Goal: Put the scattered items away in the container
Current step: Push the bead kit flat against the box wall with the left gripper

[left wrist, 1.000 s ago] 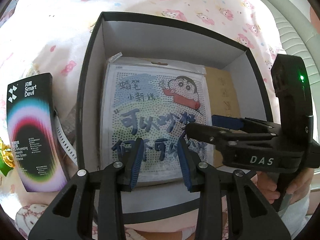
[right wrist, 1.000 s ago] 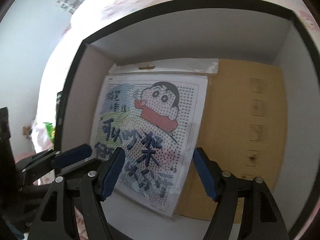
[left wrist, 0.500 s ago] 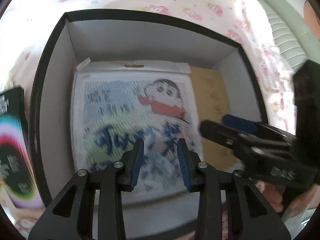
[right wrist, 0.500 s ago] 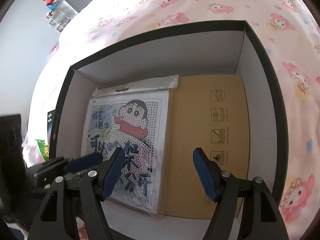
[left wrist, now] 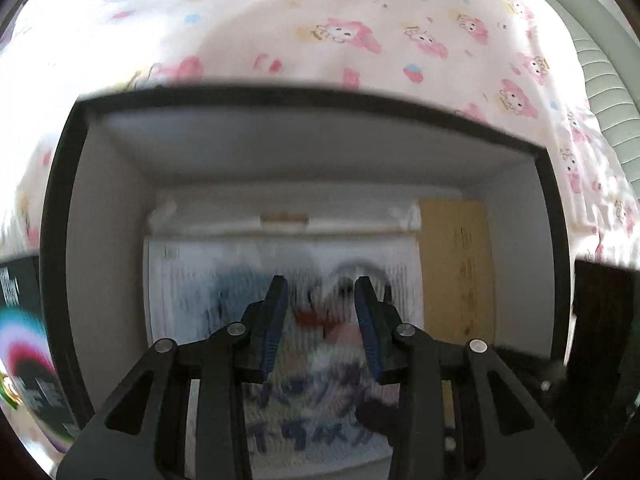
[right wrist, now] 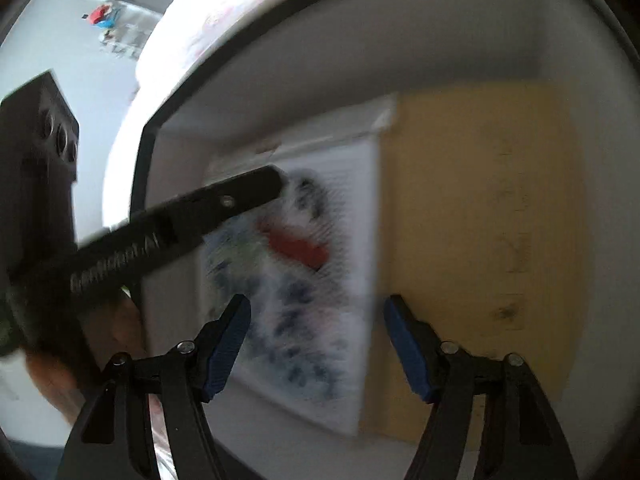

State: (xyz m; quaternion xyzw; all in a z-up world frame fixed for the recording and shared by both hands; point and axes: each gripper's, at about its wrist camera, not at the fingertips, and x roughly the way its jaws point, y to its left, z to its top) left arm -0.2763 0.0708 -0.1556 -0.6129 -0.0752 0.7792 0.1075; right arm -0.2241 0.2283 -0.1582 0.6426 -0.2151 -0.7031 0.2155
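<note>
Two handheld grippers hover over an open black-rimmed box (left wrist: 60, 240) set on a pink cartoon-print bedsheet (left wrist: 320, 32); the left gripper (left wrist: 320, 320) has its blue-padded jaws parted with nothing between them, above a bagged cartoon bead-art sheet (left wrist: 192, 264) lying flat on the box floor; the right gripper (right wrist: 316, 344) is spread wider, likewise empty, over the same sheet's right edge; beside the sheet, touching it on the right, lies a flat brown cardboard piece (right wrist: 480, 200); a black screen-protector package (left wrist: 24, 340) rests on the bedding just outside the box's left wall; both views are motion-blurred.
</note>
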